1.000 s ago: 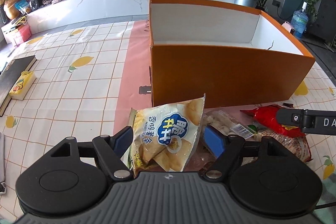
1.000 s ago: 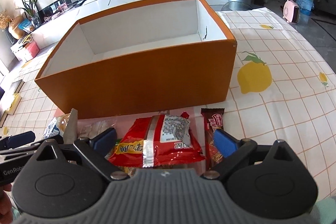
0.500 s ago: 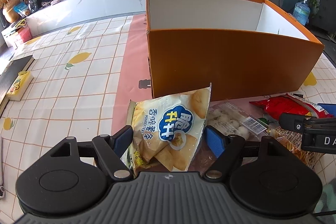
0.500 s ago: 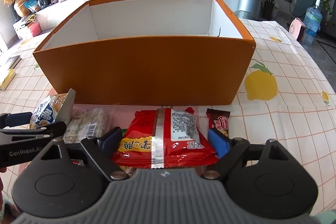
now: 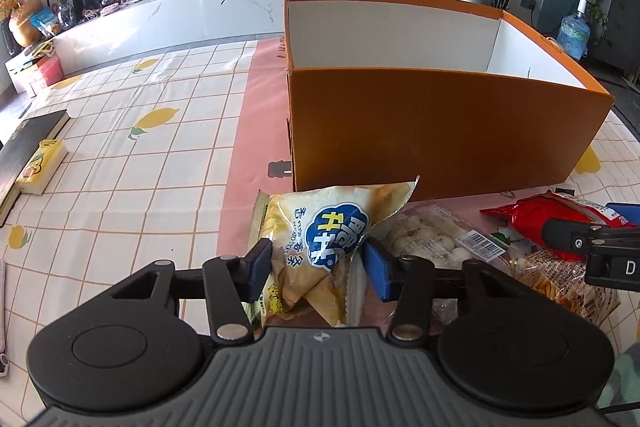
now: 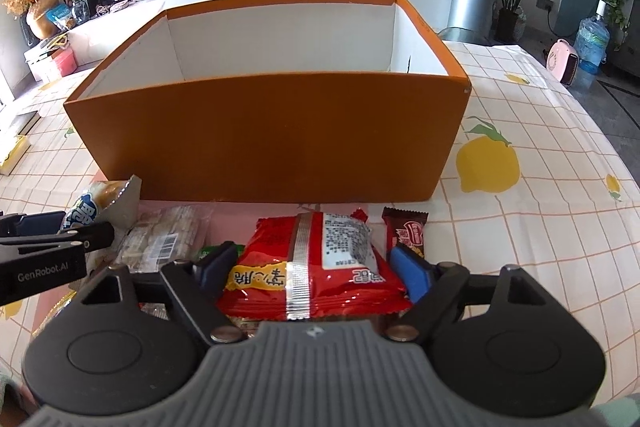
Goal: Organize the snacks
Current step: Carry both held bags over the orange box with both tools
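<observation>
progress is at the start: as far as the visible part of the orange box (image 6: 264,139) shows, its white inside holds nothing, though its floor is hidden behind the near wall. every snack in view lies on the table (image 5: 120,187) in front of that wall.

you have the left gripper (image 5: 316,267) pinching the yellow potato chip bag (image 5: 320,247). its jaws have just been closing, and both blue pads now press the bag, which creases and bulges between them. the bag sits just in front of the box's near left corner.

you have the right gripper (image 6: 308,269) around the red snack packet (image 6: 316,267). its jaws have just been closing too, and the packet lies between them. the pads (image 6: 410,273) stand at the packet's side edges, but you cannot tell whether they press it yet; treat this grip as not confirmed.

other items wait on the table: a clear bag of pale round pieces (image 5: 424,239) between the two grippers, a chocolate bar (image 6: 406,233) just beside the red packet on its right, and a bag of thin sticks (image 5: 560,287) under the red packet's near edge.

pose: both grippers point forward and downward toward the table, side by side, close together, each low over its own snack, with the box directly ahead.

remaining, by judgement: lift each held snack over the near wall, place it inside, then repeat for the others.
</observation>
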